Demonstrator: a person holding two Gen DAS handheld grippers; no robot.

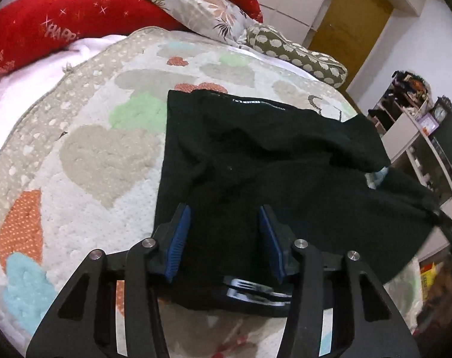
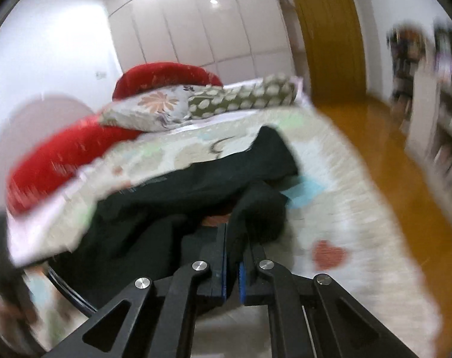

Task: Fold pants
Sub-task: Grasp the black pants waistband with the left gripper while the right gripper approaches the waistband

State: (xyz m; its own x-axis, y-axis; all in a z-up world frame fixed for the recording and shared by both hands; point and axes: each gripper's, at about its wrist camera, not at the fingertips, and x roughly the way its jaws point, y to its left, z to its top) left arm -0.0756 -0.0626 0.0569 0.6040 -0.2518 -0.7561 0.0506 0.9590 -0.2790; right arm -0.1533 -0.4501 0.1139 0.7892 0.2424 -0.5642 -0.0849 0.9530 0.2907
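Folding has barely begun, we judge: pants point(image 1: 256, 155) sprawl rumpled on the bed point(image 1: 106, 155), right gripper point(image 2: 232, 256) clamped on their hem at 6 o'clock, left gripper point(image 1: 224, 229) half-open straddling cloth.

Shelf point(image 2: 429, 95) contents smeared by blur (right wrist view), pants point(image 2: 196, 188) edges soft.

Both handheld grippers shared one build: the left gripper point(image 1: 224, 217) and the right gripper point(image 2: 232, 256) each had matte black linkage arms with triangular cut-outs, round silver pivot screws at the joints and ribbed blue pads point(image 1: 178, 240) lining black fingers; a thin dark cable, apparently, curved beside the right unit, though blur obscured it
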